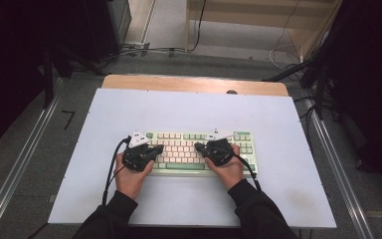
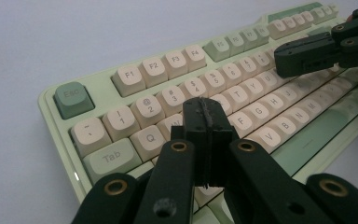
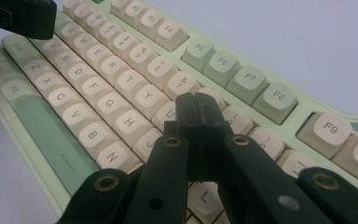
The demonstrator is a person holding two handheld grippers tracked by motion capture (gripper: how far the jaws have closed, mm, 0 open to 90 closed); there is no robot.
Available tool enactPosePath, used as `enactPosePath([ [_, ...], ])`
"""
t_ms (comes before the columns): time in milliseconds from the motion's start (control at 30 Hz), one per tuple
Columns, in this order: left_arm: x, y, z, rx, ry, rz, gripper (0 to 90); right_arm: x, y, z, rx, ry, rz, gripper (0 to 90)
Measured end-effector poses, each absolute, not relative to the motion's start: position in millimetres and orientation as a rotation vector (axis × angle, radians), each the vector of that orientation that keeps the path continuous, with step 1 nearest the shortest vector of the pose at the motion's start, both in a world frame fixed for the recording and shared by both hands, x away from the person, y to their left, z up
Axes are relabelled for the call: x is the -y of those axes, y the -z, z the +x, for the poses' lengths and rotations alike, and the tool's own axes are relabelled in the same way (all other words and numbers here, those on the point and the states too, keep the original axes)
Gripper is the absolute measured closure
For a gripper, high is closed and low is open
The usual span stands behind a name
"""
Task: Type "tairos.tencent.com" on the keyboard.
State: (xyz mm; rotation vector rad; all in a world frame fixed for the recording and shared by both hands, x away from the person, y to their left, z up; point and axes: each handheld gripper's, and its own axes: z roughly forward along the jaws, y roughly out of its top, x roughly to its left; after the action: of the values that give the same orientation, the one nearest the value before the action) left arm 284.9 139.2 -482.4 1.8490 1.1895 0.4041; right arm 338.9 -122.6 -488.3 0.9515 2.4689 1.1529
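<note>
A pale green keyboard (image 1: 246, 149) with cream and green keys lies in the middle of the white table top (image 1: 189, 107). My left gripper (image 1: 160, 148) is shut, its tip low over the left letter keys; in the left gripper view the closed jaws (image 2: 206, 114) sit just above the keys beside Q (image 2: 149, 138). My right gripper (image 1: 198, 146) is shut too, its tip over the right letter keys; in the right gripper view the closed jaws (image 3: 196, 109) hover near U and J. Neither holds anything. The other gripper's tip (image 2: 303, 58) shows at the upper right of the left gripper view.
The white board rests on a wooden table (image 1: 194, 83) with metal rails (image 1: 20, 164) on both sides. Cables (image 1: 144, 50) lie on the floor beyond the far edge. A person's sleeved forearms (image 1: 256, 211) come in from the bottom edge.
</note>
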Motion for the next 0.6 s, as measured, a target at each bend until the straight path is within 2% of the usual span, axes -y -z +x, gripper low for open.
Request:
enactPosePath([
  [600, -139.8, 482.5, 284.8, -1.191, -0.401, 1.835, 90.0, 125.9, 477.5, 335.9, -2.453, -1.211, 0.956, 88.3],
])
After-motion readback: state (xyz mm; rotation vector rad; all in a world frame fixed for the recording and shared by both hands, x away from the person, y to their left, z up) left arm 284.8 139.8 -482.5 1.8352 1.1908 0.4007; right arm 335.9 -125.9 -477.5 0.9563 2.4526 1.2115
